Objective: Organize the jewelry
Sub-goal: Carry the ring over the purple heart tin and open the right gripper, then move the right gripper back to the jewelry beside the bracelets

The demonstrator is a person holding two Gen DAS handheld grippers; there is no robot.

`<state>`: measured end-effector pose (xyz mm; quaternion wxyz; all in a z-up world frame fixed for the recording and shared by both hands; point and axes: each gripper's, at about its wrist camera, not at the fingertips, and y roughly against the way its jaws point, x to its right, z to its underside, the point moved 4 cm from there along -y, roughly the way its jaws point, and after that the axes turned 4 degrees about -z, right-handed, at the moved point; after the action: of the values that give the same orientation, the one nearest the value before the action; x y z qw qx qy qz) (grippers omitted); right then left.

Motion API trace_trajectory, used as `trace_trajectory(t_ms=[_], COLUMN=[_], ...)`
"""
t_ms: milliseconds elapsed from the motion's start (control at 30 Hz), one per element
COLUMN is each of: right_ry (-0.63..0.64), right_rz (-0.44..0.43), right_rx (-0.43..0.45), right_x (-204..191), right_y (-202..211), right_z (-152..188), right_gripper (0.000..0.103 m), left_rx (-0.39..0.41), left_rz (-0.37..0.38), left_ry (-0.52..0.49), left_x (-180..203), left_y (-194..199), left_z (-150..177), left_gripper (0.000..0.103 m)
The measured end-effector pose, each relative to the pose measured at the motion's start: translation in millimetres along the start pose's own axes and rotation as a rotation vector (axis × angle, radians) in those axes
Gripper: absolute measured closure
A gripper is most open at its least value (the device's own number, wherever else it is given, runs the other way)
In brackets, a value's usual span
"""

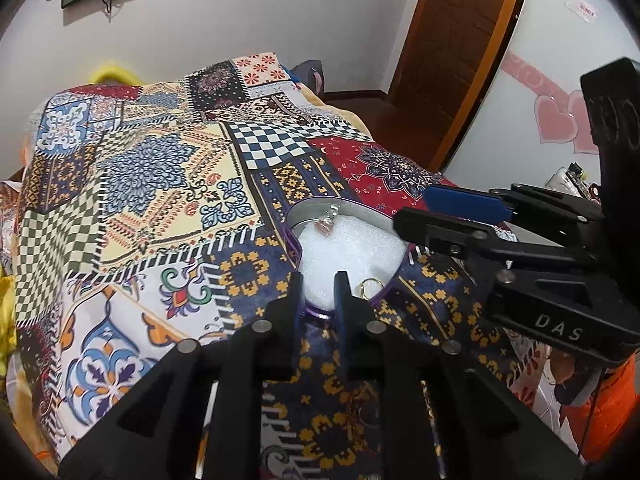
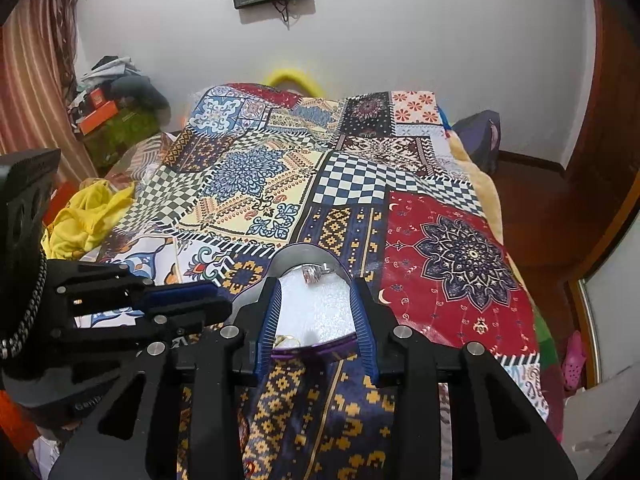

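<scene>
A heart-shaped tin with a purple rim [image 1: 297, 245] and a white foam lining [image 1: 352, 248] lies on the patterned bedspread. A small pink and silver piece [image 1: 326, 225] rests at its far end and a gold ring [image 1: 370, 285] at its near edge. My left gripper [image 1: 319, 286] is open at the tin's near rim, with nothing seen between its fingers. My right gripper [image 2: 318, 312] is open, straddling the tin [image 2: 304, 256]; it shows from the side in the left wrist view [image 1: 412, 210]. The gold ring [image 2: 286, 340] lies by its left finger. The silver piece [image 2: 314, 274] sits beyond.
The bed fills both views, covered by a patchwork bedspread [image 2: 260, 184]. Yellow cloth [image 2: 86, 216] and stacked boxes [image 2: 100, 112] lie to the left. A wooden door [image 1: 456, 44] and a wall with pink hearts [image 1: 556, 120] stand to the right.
</scene>
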<state>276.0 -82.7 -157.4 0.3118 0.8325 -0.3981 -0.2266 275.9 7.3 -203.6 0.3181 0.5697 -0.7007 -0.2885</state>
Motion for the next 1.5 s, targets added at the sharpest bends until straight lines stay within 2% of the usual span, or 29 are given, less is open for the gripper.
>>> trace_trajectory(t_ms=[233,400,533,733,933,1233,1500], right_ry=[0.005,0.0,-0.011,-0.027,-0.026,0.005,-0.004], right_rz=[0.022,0.033,0.033,0.034,0.037,0.048,0.028], right_rx=[0.027,0.041,0.046,0.039,0.014,-0.072,-0.124], right_x=[-7.1,-11.8,-16.3,-19.0,-24.7,-30.8,-33.3], right_y=[23.4,37.5,47.3,55.1,54.9,37.3,32.1], right_z=[7.1,14.7,22.3,37.4,56.0,87.5,111.7], right_gripper=[0.07,0.07,0.07,0.07,0.067,0.067,0.067], left_rx=[0.024,0.048,0.053,0.052,0.006,-0.09,-0.091], left_rz=[-0.04,-0.077,-0.089,-0.109,-0.114,-0.099,-0.074], left_ry=[0.004,0.001,0.002,0.0,-0.005,-0.036,-0.066], left_x=[-2.9,-4.6,-4.8,-4.4,-5.0,4.3,20.4], left_y=[26.2,47.2,59.5,73.9,71.7,54.4,49.5], left_z=[7.0,15.4,23.4,38.9,60.4,99.2,114.0], left_gripper=[0.087,0.077,0.076,0.068,0.067,0.067,0.067])
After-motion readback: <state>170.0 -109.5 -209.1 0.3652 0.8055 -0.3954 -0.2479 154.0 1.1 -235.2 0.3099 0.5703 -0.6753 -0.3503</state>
